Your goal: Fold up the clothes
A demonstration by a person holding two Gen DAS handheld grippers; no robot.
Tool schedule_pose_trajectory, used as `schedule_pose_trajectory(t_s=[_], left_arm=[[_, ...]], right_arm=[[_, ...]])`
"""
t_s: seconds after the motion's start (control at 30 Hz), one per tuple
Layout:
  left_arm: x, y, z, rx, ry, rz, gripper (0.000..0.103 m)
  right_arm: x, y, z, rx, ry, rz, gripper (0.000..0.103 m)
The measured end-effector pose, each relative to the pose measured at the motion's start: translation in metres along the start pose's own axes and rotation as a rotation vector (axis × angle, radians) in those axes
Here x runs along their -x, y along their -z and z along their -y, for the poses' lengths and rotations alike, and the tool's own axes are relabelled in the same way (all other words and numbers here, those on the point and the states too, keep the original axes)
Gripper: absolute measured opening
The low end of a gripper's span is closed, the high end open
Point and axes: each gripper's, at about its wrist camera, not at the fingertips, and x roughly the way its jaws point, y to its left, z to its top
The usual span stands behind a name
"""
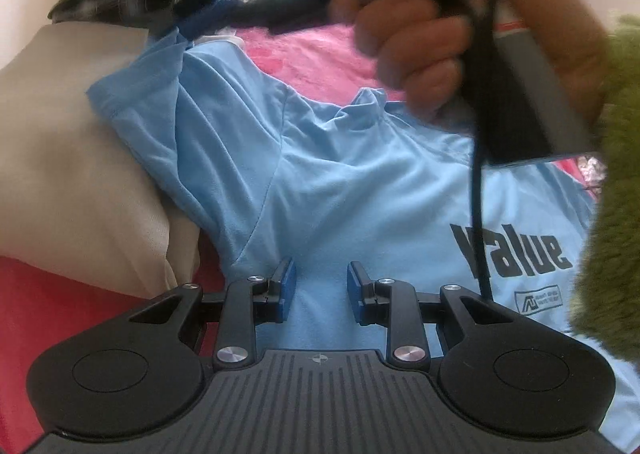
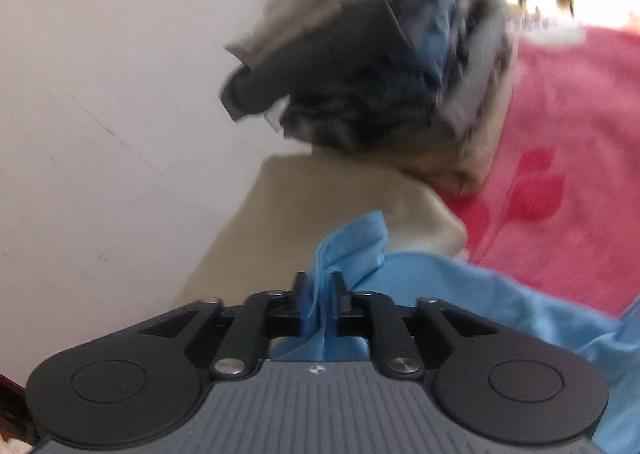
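**Light-blue T-shirt spread on the pink blanket, one edge pinched**

The pink blanket [image 2: 568, 125] lies open to the right in the right wrist view; the white wall [image 2: 100, 93] bounds the left. A beige cloth [image 1: 72, 141] borders the shirt's sleeve side, with a dark pile of clothes [image 2: 360, 65] beyond it. The light-blue T-shirt [image 1: 340, 181] lies mostly flat, its long axis running from the sleeve toward the "value" print. The right gripper [image 2: 320, 302] has its fingers pinching a bunched fold of the shirt. The left gripper [image 1: 321, 290] has its fingers spread just over the cloth, gripping nothing.
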Motion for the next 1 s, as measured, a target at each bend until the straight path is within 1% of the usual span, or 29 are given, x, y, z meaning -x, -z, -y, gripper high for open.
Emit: schedule_pose_trajectory(t_s=[0.03,0.1,0.13,0.2,0.27,0.37,0.43,0.6,0.67,0.73,0.77,0.8,0.83,0.87,0.93,1.0], left_arm=[[-0.001,0.000,0.001,0.003,0.000,-0.001,0.028],[-0.001,-0.001,0.001,0.009,-0.001,-0.001,0.028],[-0.001,-0.001,0.000,0.013,-0.001,-0.001,0.028],[-0.001,-0.002,-0.001,0.018,-0.001,-0.001,0.028],[-0.002,-0.002,-0.002,0.025,-0.002,-0.001,0.028],[-0.001,0.000,-0.001,0.026,-0.009,0.001,0.028],[-0.002,0.002,0.001,0.023,-0.017,0.004,0.028],[-0.002,0.002,0.003,0.032,-0.025,0.008,0.028],[-0.003,0.002,0.003,0.032,-0.028,0.009,0.028],[-0.004,0.002,0.004,0.032,-0.031,0.011,0.028],[-0.004,0.002,0.005,0.032,-0.033,0.011,0.028],[-0.005,0.002,0.005,0.033,-0.034,0.013,0.028],[-0.004,0.002,0.005,0.036,-0.034,0.013,0.029],[-0.003,0.003,0.005,0.039,-0.033,0.014,0.029],[-0.003,0.003,0.005,0.043,-0.034,0.015,0.029],[-0.003,0.003,0.006,0.042,-0.040,0.016,0.029]], right_arm=[[0.008,0.000,-0.006,0.023,0.021,0.017,0.032],[0.025,0.000,-0.018,0.070,0.063,0.046,0.033],[0.032,0.001,-0.025,0.096,0.079,0.045,0.033],[0.040,0.001,-0.037,0.129,0.084,0.024,0.033],[0.038,0.003,-0.055,0.199,0.095,-0.028,0.033],[0.021,0.006,-0.088,0.379,0.148,-0.130,0.033],[0.009,0.012,-0.102,0.463,0.183,-0.186,0.033],[-0.014,0.019,-0.106,0.496,0.174,-0.271,0.033],[-0.022,0.023,-0.106,0.507,0.187,-0.298,0.033],[-0.024,0.027,-0.107,0.517,0.210,-0.293,0.026],[-0.025,0.028,-0.107,0.519,0.221,-0.288,0.015],[-0.024,0.029,-0.106,0.520,0.227,-0.279,0.008],[-0.021,0.028,-0.106,0.512,0.209,-0.261,0.007],[-0.016,0.028,-0.106,0.502,0.174,-0.242,0.006],[-0.008,0.029,-0.109,0.499,0.085,-0.215,0.006],[-0.012,0.037,-0.115,0.557,0.063,-0.229,0.006]])
